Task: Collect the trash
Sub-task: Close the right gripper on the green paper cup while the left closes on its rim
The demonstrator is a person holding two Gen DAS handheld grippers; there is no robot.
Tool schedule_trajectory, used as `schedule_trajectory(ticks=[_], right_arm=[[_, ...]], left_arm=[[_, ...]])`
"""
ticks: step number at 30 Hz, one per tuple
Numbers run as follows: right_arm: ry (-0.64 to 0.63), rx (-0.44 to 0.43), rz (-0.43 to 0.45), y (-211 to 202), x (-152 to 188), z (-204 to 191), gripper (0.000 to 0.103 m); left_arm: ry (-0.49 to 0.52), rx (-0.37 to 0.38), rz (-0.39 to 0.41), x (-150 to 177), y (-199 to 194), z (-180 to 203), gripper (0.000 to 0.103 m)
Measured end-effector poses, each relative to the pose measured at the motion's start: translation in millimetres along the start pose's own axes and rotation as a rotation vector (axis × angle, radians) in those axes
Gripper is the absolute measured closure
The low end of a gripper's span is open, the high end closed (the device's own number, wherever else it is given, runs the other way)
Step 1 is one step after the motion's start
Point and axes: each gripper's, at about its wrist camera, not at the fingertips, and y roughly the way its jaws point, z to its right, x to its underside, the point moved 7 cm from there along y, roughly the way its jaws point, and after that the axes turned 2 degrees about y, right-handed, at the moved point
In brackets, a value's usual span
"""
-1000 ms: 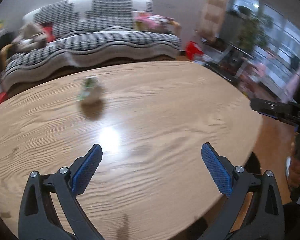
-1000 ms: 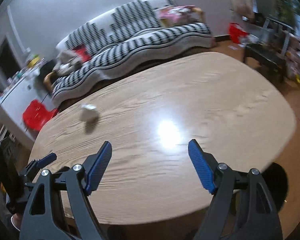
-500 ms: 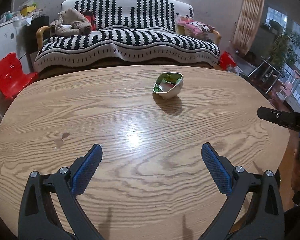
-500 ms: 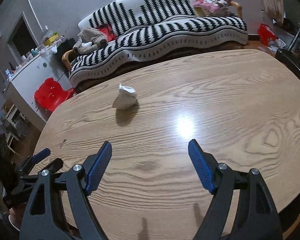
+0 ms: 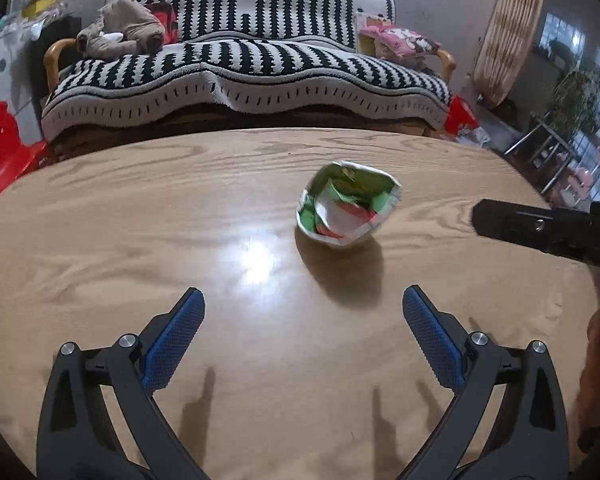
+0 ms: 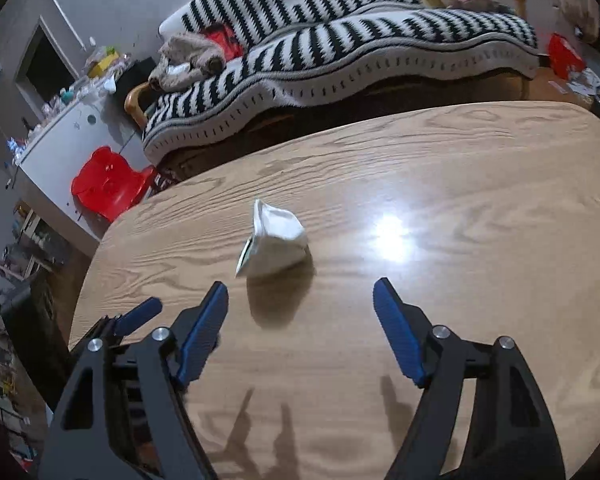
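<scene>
Both tools have closed in on the paper box [image 5: 348, 204]; right tool [image 6: 300, 312], spread, narrowing, empty; left tool [image 5: 302, 320] spread.

A rounded wooden bench [image 5: 140, 240] with bold grain (a lamp glare on its sheen) carries one crumpled carton [image 5: 348, 204], open mouth up, standing alone mid-surface.

You have no legible text, label, brand or number in either view. The carton [image 5: 348, 205] ahead of your left tongs [image 5: 302, 312] shows green and red print, unreadable.
</scene>
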Motion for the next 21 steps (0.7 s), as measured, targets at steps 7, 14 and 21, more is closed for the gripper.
schedule_trajectory(ticks=[7,14,21], right_arm=[[0.011,-0.075,-0.068,56,-26,-6,0.036],[0.003,-0.122,-0.117,82,-33,-15,0.062],[-0.063,-0.078,-0.09,71,-26,-22,0.093]], left_arm=[[0.01,0.011,-0.024,-17,40,3,0.007],[0.008,0.049,-0.03,-25,58,8,0.017],[0.058,0.086,-0.022,-21,53,23,0.058]])
